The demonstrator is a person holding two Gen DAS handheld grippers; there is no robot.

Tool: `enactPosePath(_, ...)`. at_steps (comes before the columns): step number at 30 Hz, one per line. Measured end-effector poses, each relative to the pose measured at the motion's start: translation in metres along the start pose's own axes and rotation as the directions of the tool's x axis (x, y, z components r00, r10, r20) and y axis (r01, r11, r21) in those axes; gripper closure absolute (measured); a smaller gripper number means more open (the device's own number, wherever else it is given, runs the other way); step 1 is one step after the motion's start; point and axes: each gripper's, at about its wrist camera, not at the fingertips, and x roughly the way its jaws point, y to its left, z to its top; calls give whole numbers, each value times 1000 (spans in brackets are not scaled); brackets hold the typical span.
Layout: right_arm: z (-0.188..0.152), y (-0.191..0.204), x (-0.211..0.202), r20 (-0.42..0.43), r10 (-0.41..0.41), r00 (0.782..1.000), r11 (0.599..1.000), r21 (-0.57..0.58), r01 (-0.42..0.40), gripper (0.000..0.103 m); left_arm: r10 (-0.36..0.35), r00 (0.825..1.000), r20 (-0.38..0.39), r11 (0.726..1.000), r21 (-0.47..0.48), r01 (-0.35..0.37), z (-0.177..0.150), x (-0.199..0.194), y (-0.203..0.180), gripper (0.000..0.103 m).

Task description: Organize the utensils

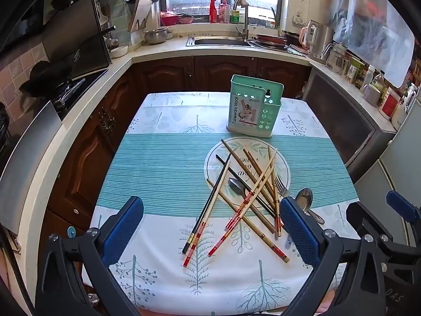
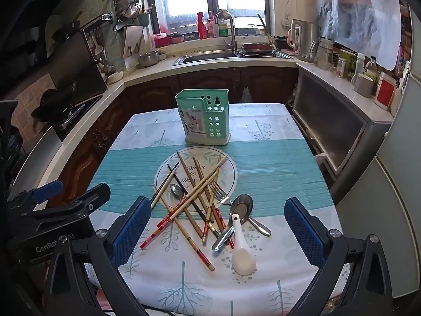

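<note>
A heap of chopsticks (image 1: 244,197) (image 2: 194,202) lies crossed on a round printed mat (image 1: 282,168) (image 2: 231,166) in the table's middle. Two metal spoons (image 1: 238,188) (image 2: 243,205), a fork (image 2: 219,193) and a white ceramic spoon (image 2: 242,252) lie among them. A mint green tableware holder (image 1: 254,106) (image 2: 204,115) stands upright behind the mat. My left gripper (image 1: 211,230) is open and empty, hovering above the near end of the heap. My right gripper (image 2: 217,230) is open and empty over the spoons. Each gripper shows at the edge of the other's view.
The table (image 1: 158,163) (image 2: 276,163) has a teal and white tree-print cloth. Kitchen counters surround it: a stove (image 1: 65,89) at left, a sink (image 1: 221,41) behind, a kettle (image 2: 302,39) and jars at right. A fridge (image 2: 394,184) stands at the far right.
</note>
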Motion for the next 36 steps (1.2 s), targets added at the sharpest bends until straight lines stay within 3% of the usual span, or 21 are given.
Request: enactPosePath(36,2,1,5,-14,32,999,999,10,-32,3,3,1000,-16,1000,3,-3,1,2,4,1)
